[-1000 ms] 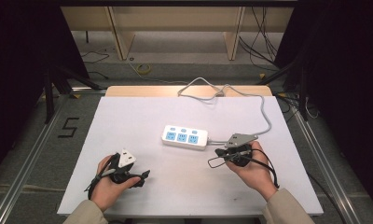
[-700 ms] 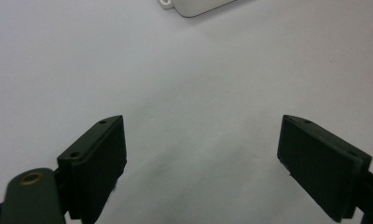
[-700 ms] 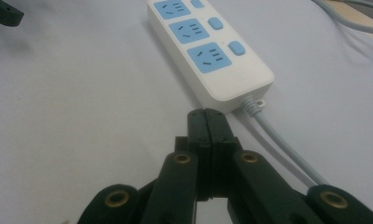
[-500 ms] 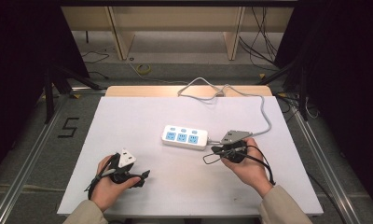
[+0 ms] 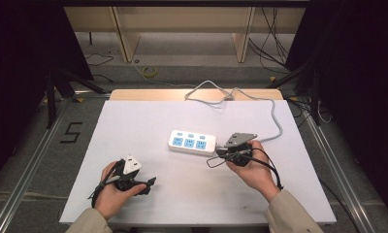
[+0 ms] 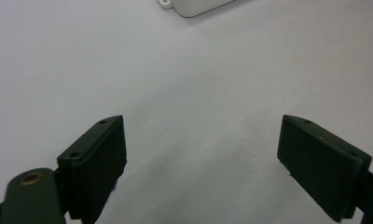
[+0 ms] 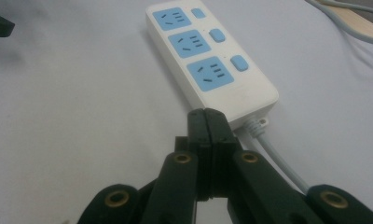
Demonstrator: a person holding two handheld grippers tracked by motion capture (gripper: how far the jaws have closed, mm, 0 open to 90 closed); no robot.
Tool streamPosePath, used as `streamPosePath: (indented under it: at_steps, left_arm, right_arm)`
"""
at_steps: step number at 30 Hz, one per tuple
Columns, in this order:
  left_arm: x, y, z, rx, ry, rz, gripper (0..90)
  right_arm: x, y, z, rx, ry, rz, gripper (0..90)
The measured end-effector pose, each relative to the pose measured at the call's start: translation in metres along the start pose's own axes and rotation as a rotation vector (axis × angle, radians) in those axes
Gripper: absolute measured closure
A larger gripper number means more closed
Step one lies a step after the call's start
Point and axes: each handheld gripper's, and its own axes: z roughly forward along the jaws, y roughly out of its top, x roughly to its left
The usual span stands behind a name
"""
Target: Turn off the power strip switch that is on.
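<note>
- Lying flat near the middle of the white worktop [image 5: 134,126], slightly toward its right edge, is the white plastic power strip with three blue sockets and three blue switches [image 5: 192,142]; its faces are turned up, so sockets and switches can be reached from above.
- Its grey cable [image 5: 274,119] is led off the right end and looped back toward the far edge of the worktop, which leaves the near side free for approach.
- The right hand-held gripper [image 5: 220,154] is held just beside the strip's cable end, with its jaws pressed together and nothing between them; in the right gripper view the closed tips [image 7: 207,122] are seen pointing at that end of the strip [image 7: 208,60]. Closed jaws are judged to suit pushing a switch or nudging the strip rather than grasping.
- The right hand is angled inward from the near right, wrist low.
- The left hand-held gripper [image 5: 151,182] is rested near the worktop's near left corner, well apart from the strip, jaws spread wide over bare worktop [image 6: 198,84].
</note>
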Motion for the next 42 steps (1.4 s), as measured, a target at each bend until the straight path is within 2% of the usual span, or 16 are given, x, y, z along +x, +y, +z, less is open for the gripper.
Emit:
streamPosePath:
  at_steps: [24,42]
  left_arm:
    - [0.000,0.000,0.000,-0.001,-0.002,0.000,15.2]
    - [0.001,0.000,0.000,-0.003,-0.002,0.002,15.2]
  right_arm:
    - [-0.001,0.019,0.021,0.016,0.014,-0.010,90.0]
    - [-0.005,0.032,0.030,0.025,0.013,-0.015,90.0]
